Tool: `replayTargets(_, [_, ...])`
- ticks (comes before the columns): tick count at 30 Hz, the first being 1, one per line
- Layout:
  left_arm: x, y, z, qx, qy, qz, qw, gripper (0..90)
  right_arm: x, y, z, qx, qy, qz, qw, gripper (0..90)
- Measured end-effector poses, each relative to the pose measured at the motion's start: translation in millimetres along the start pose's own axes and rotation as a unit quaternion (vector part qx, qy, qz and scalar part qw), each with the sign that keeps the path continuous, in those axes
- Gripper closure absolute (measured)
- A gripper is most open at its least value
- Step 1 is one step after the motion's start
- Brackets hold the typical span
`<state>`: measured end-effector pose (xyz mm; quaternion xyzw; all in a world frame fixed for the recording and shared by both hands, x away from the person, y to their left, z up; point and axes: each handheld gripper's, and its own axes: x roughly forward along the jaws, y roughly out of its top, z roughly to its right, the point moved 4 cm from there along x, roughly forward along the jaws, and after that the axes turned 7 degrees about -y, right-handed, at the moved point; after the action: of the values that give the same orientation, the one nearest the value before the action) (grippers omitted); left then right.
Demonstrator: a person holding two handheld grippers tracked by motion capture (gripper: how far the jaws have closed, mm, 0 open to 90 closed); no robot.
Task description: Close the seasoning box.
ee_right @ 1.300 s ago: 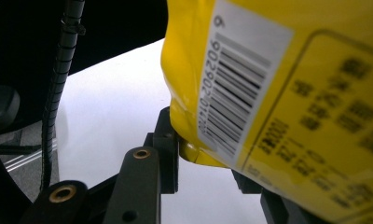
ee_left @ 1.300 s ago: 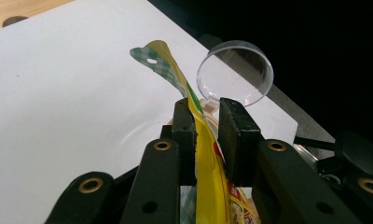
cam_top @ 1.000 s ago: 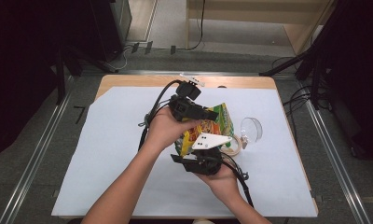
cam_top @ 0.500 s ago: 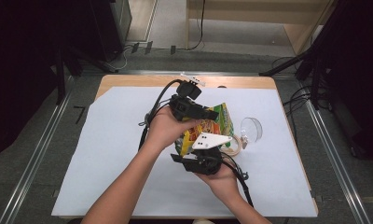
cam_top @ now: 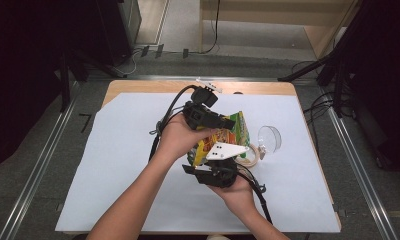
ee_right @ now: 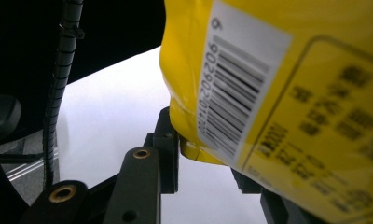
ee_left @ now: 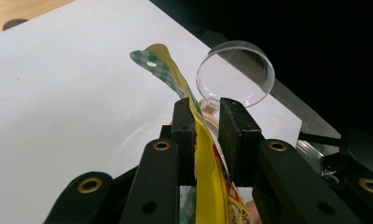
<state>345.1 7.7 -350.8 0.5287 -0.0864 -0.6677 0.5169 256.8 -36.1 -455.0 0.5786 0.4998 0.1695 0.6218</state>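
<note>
- I see the table (cam_top: 138,87) under a white sheet (cam_top: 113,165) that covers most of its top, with bare wood along the 12 o'clock edge.
- I have a yellow snack bag (cam_top: 233,135) with a green checked top held up over the middle of the sheet, between both hands.
- My left hand-held gripper (ee_left: 204,126) pinches the bag's top edge; in the left gripper view the film runs between the two black jaws, tight against one pad.
- My right hand-held gripper (ee_right: 208,158) clamps the bag's bottom corner beside the barcode, at 6 o'clock from the left one.
- A clear round lid (cam_top: 269,138) stands on edge at 3 o'clock from the bag.
- A roll of tape (cam_top: 250,156) lies just beside the lid, at about 7 o'clock from it.
</note>
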Motion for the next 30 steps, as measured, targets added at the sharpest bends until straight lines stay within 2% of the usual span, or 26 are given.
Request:
replayTargets(5, [1.0,0.3,3.3,0.007,0.000,0.003,1.0000,76.5,0.1,-1.0,0.7,0.002,-0.002,-0.001,1.0000,68.6])
replayTargets(10, [1.3,0.5,4.2,0.005,0.000,0.003,1.0000,76.5,0.5,-1.4,1.4,0.002,-0.003,-0.001,1.0000,68.7])
replayTargets(15, [0.2,0.3,9.0,0.016,0.010,0.003,0.9998,76.3,0.8,-1.6,1.4,0.001,-0.003,-0.001,1.0000,68.7])
replayTargets(30, [0.7,0.5,7.6,0.015,0.007,0.001,0.9999,76.6,0.7,-1.4,1.4,0.000,-0.003,-0.002,1.0000,68.9])
